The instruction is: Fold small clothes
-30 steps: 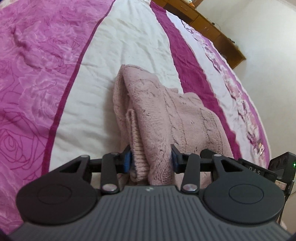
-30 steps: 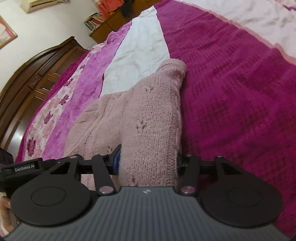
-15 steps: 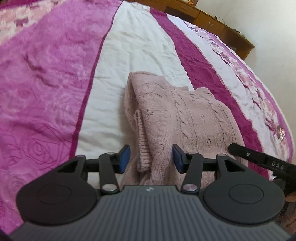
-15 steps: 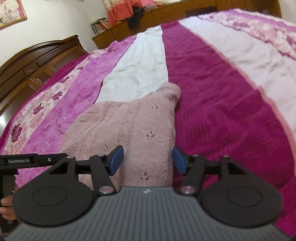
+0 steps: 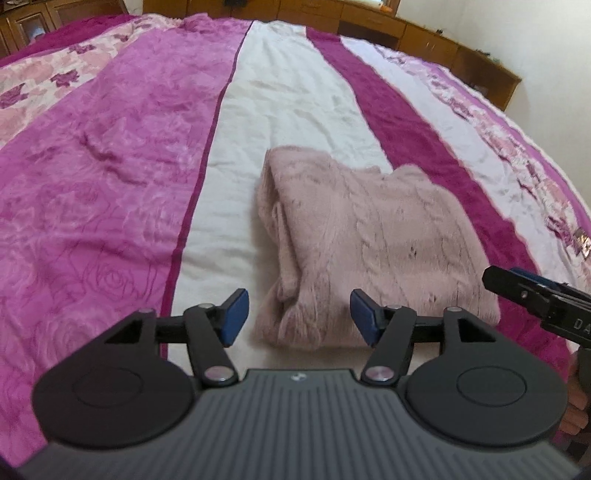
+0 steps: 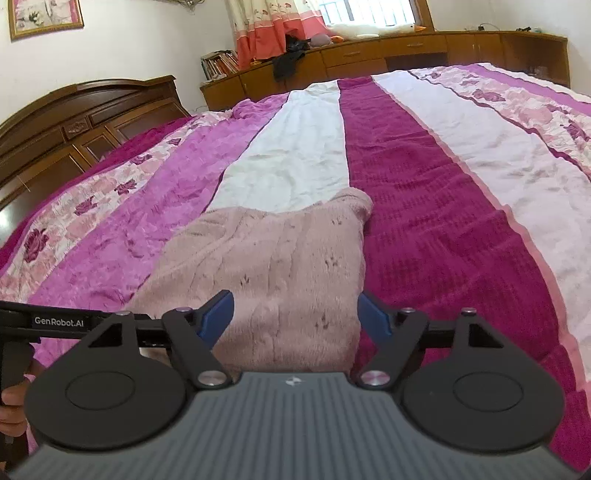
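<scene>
A folded pink sweater (image 5: 373, 236) lies on the bed (image 5: 110, 177) at 12 o'clock from the left tool (image 5: 295, 314) and right tool (image 6: 295, 314), both opening with nothing gripped; a clean release likely means withdrawing straight back without snagging the knit.

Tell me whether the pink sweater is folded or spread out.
Folded. The pink sweater lies on the bedspread as a compact rectangle, with stacked layers showing along its left edge.

A home bedroom: striped bedspread (image 6: 424, 206), wooden headboard (image 6: 85, 110), curtained window (image 6: 369, 11).
</scene>
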